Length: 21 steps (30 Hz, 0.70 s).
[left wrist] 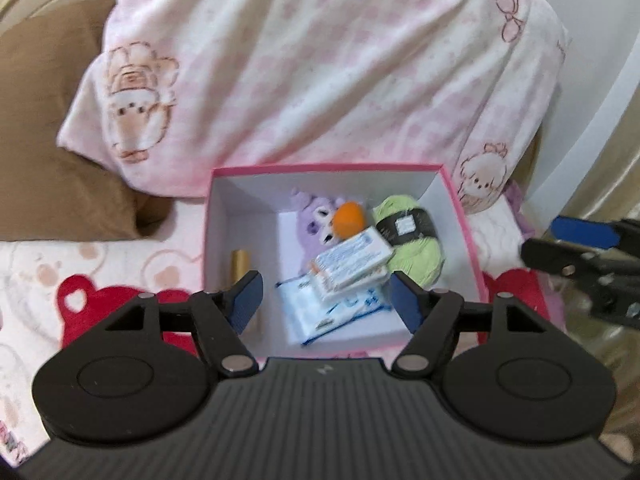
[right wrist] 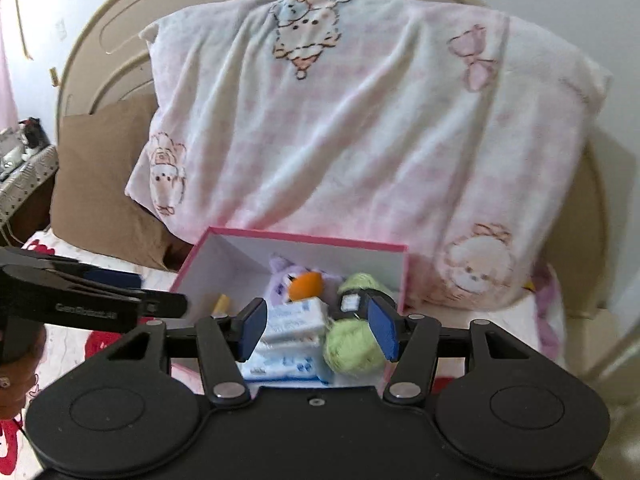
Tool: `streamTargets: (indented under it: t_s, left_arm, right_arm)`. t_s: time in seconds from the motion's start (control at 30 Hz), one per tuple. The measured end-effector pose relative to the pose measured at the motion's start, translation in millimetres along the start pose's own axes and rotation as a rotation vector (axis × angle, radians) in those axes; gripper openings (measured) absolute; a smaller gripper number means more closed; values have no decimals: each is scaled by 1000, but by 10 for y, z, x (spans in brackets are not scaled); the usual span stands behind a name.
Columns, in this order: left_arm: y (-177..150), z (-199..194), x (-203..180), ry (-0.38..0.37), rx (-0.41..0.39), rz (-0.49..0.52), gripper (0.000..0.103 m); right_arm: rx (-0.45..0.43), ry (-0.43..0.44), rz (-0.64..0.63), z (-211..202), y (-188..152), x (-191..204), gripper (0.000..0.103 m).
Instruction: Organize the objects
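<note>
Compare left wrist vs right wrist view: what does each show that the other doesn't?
Left wrist only: the red bear-print bedsheet left of the box, and the right gripper entering from the right.

Right wrist only: the beige curved headboard, a cluttered side table, and the left gripper seen side-on.

Both: the pink-rimmed white cardboard box holding a green yarn ball, purple plush toy and white packets; the pink checked pillow behind.

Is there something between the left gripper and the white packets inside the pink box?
Nothing visible. The left gripper is open and empty above the pink box, which has no lid on, and the white packets lie uncovered on top.
</note>
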State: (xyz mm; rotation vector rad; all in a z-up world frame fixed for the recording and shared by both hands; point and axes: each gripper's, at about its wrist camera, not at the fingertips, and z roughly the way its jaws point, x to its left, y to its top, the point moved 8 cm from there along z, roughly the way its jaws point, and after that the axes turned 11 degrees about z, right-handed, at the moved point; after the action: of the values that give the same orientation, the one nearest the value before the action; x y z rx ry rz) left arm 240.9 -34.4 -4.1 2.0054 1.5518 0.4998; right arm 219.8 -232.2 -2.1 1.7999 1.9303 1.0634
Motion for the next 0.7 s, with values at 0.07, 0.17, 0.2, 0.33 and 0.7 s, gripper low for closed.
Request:
streamTargets:
  t_s: [0.07,0.17,0.2,0.33,0.7]
  left_arm:
    - [-77,-62,-8,11,4,7,71]
    - [-235,-175,-19,8,13,2,73]
    - [-284,-222,-27,6,14,-3,74]
    - [-491,-343,-68,8,30,-5,74]
    - [-832,-845,-90,70,-23,-17,90]
  right_arm:
    - [9,-5,5,-109,-65,-1,62]
    - [5,-25,-13,-269,-164,45,64]
    - [4,-27,-16,-320,-201,59,66]
    - [13,-34,-19,-444,-357,129,68]
    - [58,-99,-10,-509,-794,188,75]
